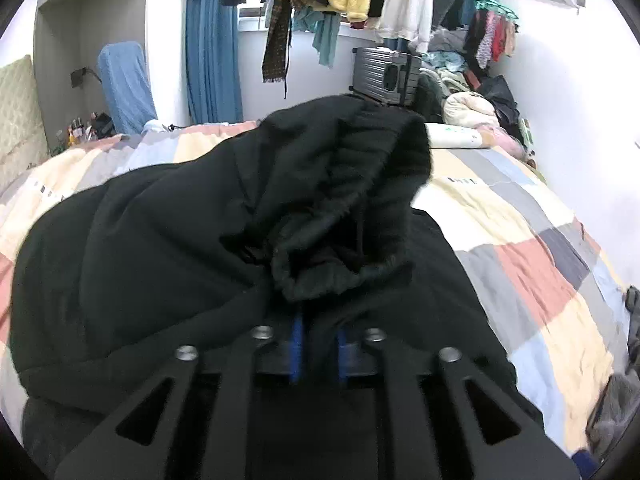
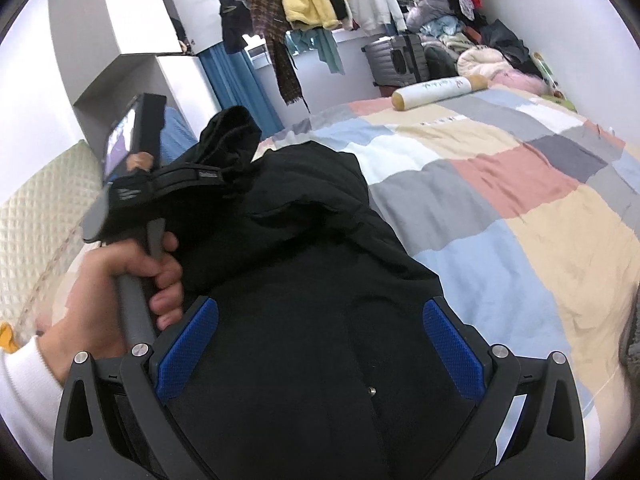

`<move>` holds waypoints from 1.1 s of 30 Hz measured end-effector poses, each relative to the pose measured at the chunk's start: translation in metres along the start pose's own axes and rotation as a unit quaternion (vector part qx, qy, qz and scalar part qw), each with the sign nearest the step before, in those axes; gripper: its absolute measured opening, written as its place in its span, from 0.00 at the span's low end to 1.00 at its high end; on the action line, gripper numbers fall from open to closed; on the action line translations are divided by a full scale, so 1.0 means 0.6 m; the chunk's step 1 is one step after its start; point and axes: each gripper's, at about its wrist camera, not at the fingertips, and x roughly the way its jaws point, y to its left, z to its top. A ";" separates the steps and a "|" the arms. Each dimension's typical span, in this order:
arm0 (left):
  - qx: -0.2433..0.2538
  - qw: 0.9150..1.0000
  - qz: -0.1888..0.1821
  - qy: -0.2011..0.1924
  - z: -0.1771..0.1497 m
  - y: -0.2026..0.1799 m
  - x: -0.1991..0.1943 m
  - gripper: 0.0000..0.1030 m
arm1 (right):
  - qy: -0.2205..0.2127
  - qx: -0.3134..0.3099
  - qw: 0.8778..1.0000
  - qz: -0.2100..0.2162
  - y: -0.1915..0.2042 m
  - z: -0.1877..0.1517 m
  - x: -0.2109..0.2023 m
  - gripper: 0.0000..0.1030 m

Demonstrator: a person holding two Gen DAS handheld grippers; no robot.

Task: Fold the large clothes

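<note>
On the bed's patchwork quilt (image 2: pixel 500 208) lies the black coat (image 2: pixel 304 280) — the left tool (image 1: pixel 318 344) is pinched narrow on a bunch of its fabric, lifting the ribbed part up. Over it hangs the right tool (image 2: pixel 320 352), blue pads (image 2: pixel 452 356) spread wide — nothing between them. A left hand (image 2: pixel 120 292) grips the other handle.
</note>
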 end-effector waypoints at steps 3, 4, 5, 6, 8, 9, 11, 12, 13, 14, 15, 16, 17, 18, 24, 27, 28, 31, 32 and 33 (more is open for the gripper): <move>0.001 1.000 -0.013 -0.012 -0.016 0.004 -0.025 0.97 | -0.006 -0.009 1.000 0.001 0.010 -0.002 -0.013 1.00; 0.004 0.999 -0.011 -0.029 -0.020 0.005 -0.043 0.98 | -0.010 -0.014 1.000 0.001 0.015 -0.002 -0.017 1.00; 0.006 0.999 -0.012 -0.046 -0.026 0.007 -0.064 0.98 | -0.014 -0.019 1.000 0.001 0.019 -0.002 -0.021 1.00; 0.001 0.999 -0.017 -0.047 -0.028 0.015 -0.081 0.98 | -0.018 -0.025 1.000 0.001 0.023 -0.002 -0.025 1.00; -0.013 0.999 -0.021 -0.046 -0.034 0.037 -0.105 0.98 | -0.024 -0.036 0.999 0.005 0.030 -0.002 -0.030 1.00; -0.017 0.998 -0.015 -0.051 -0.036 0.051 -0.120 0.98 | -0.027 -0.042 0.999 0.006 0.035 -0.003 -0.032 1.00; -0.016 0.998 0.002 -0.059 -0.041 0.090 -0.153 0.98 | -0.030 -0.052 0.998 0.012 0.044 -0.004 -0.034 1.00; -0.017 0.998 0.007 -0.064 -0.048 0.113 -0.173 0.98 | -0.030 -0.053 0.998 0.017 0.048 -0.003 -0.034 1.00; -0.019 0.998 0.012 -0.065 -0.052 0.136 -0.182 0.98 | -0.030 -0.054 0.998 0.021 0.053 -0.001 -0.035 1.00; -0.025 0.997 0.019 -0.064 -0.057 0.161 -0.190 0.98 | -0.032 -0.055 0.998 0.025 0.056 0.001 -0.035 1.00; -0.037 0.997 0.027 -0.063 -0.066 0.195 -0.203 0.98 | -0.034 -0.057 0.997 0.031 0.059 0.003 -0.036 1.00; -0.054 0.996 0.034 -0.060 -0.076 0.232 -0.214 0.98 | -0.038 -0.060 0.997 0.036 0.066 0.007 -0.038 1.00; -0.067 0.995 0.040 -0.056 -0.082 0.259 -0.216 0.98 | -0.041 -0.063 0.996 0.038 0.073 0.011 -0.038 1.00; -0.084 0.994 0.051 -0.049 -0.090 0.292 -0.219 0.98 | -0.043 -0.068 0.996 0.041 0.081 0.016 -0.037 1.00; -0.147 0.982 0.114 0.017 -0.162 0.431 -0.179 0.98 | -0.022 -0.048 0.994 0.092 0.105 0.063 0.018 1.00; -0.157 0.978 0.126 0.060 -0.189 0.457 -0.133 0.98 | -0.014 -0.060 0.995 0.084 0.118 0.101 0.072 1.00; -0.164 0.976 0.126 0.069 -0.199 0.462 -0.121 0.98 | -0.007 -0.059 0.995 0.086 0.120 0.113 0.093 1.00; -0.161 0.974 0.118 0.106 -0.218 0.461 -0.088 0.98 | 0.012 -0.042 0.994 0.098 0.118 0.136 0.150 0.97; -0.153 0.974 0.122 0.114 -0.221 0.457 -0.078 0.98 | 0.016 -0.040 0.994 0.096 0.117 0.139 0.167 0.95; -0.140 0.974 0.128 0.121 -0.223 0.450 -0.066 0.98 | 0.020 -0.038 0.995 0.094 0.115 0.141 0.184 0.94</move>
